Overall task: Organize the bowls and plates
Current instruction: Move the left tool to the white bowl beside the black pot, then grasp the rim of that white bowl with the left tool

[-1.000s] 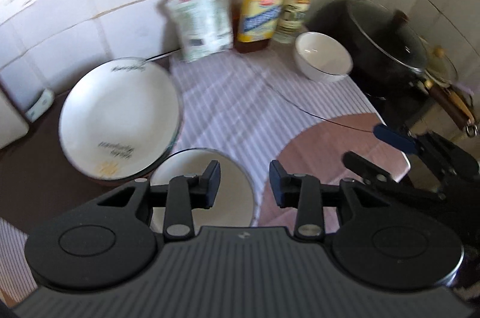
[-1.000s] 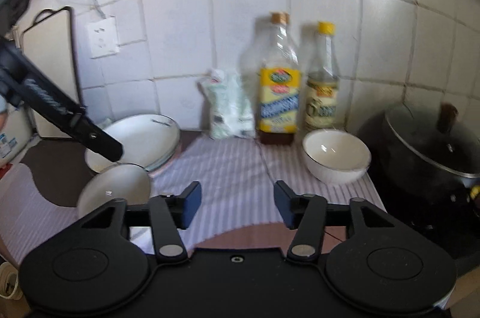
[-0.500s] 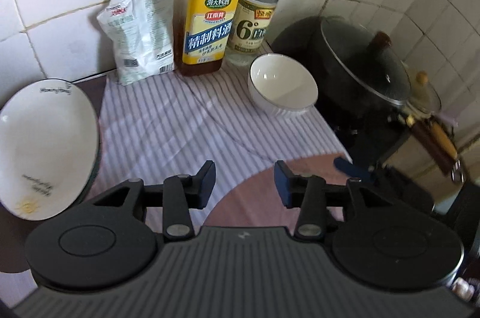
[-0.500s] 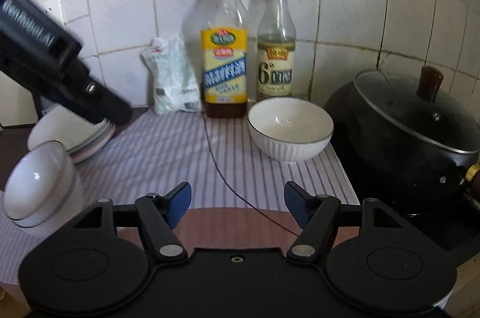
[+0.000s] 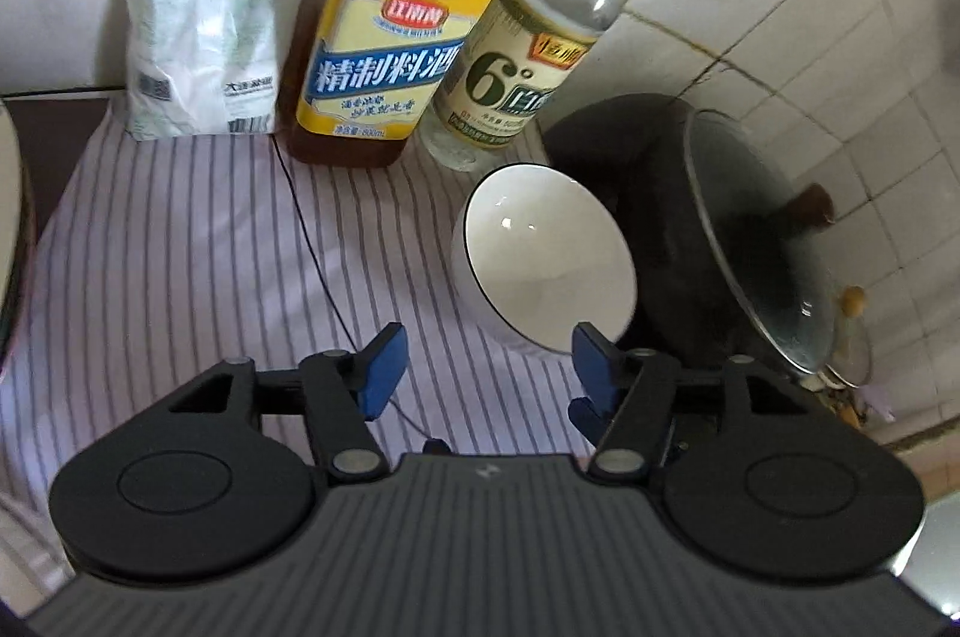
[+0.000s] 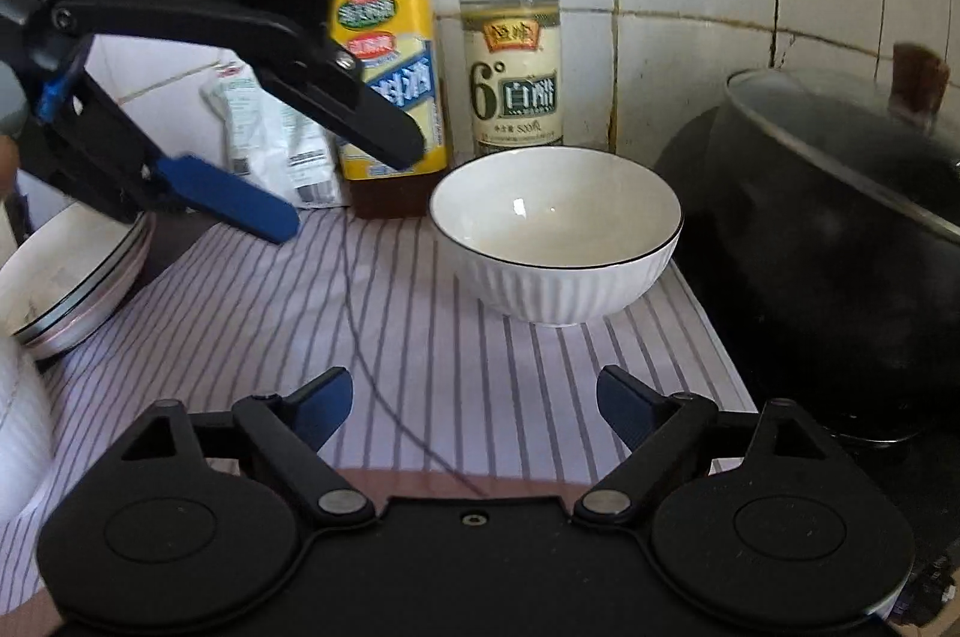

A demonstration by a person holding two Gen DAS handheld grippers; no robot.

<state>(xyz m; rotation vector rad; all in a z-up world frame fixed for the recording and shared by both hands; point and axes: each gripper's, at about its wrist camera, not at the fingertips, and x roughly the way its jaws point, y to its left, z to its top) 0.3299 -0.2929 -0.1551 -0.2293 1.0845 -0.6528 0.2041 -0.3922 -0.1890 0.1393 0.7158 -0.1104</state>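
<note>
My right jaws point(image 6: 468, 412) stand wide and empty over the striped cloth point(image 6: 384, 337) on the desk, having just been opening. The left jaws point(image 5: 486, 367) have also just been opening, about half wide and empty. Ahead, the white bowl point(image 6: 555, 232) sits upright before the bottles. I should straddle its rim squarely, clear of the black pot point(image 6: 840, 241).

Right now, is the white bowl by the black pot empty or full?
Empty: the white bowl stands upright on the striped cloth, its bare glossy inside showing only glints.
</note>
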